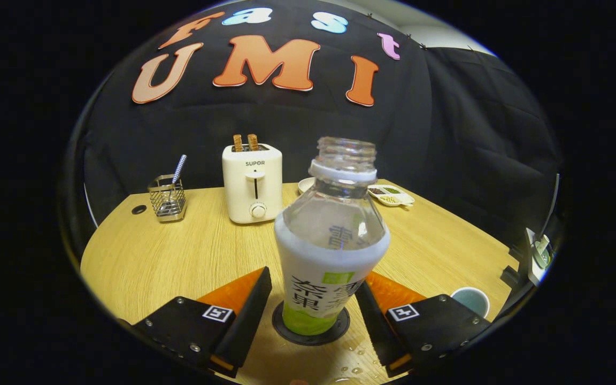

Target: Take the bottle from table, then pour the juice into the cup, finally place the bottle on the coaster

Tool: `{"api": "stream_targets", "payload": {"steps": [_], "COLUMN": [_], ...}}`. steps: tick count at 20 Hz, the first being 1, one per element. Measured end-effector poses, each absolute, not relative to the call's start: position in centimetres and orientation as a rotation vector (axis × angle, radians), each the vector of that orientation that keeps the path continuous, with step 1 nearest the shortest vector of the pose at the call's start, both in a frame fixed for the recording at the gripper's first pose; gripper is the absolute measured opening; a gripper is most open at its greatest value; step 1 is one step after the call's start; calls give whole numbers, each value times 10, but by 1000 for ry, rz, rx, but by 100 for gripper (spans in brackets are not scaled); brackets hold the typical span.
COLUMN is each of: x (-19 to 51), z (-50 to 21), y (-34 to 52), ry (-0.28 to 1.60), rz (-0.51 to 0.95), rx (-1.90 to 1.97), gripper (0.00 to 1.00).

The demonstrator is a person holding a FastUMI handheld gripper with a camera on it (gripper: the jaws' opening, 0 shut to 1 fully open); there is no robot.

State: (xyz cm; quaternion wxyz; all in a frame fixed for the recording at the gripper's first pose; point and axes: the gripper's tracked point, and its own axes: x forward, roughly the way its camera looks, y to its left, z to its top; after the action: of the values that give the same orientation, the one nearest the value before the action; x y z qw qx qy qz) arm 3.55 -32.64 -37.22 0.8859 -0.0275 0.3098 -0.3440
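Observation:
A clear, uncapped bottle (329,251) with a white and green label stands upright on the dark round coaster (340,327), right between my fingers. My gripper (313,283) is open: a narrow gap shows between the left finger (244,315) and the label, and the right finger (377,321) sits very close beside the bottle. The bottle looks nearly empty. A light blue cup (471,300) stands on the table just beyond the right finger, to the right.
The round wooden table (179,256) carries a white toaster (252,182) with two slices, a wire utensil holder (168,198) to its left, and small dishes (391,195) at the back. Water drops (356,355) lie near the coaster.

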Motion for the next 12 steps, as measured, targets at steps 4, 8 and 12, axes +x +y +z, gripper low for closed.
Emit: {"api": "stream_targets", "payload": {"steps": [4,8,12], "x": [27,23,32], "z": [-340,-287,-224], "y": [-316,-296,-248], "ry": [606,532,441], "rz": [-714,-694,-581], "rx": [-56,-61,-64], "gripper": [92,97,97]}}
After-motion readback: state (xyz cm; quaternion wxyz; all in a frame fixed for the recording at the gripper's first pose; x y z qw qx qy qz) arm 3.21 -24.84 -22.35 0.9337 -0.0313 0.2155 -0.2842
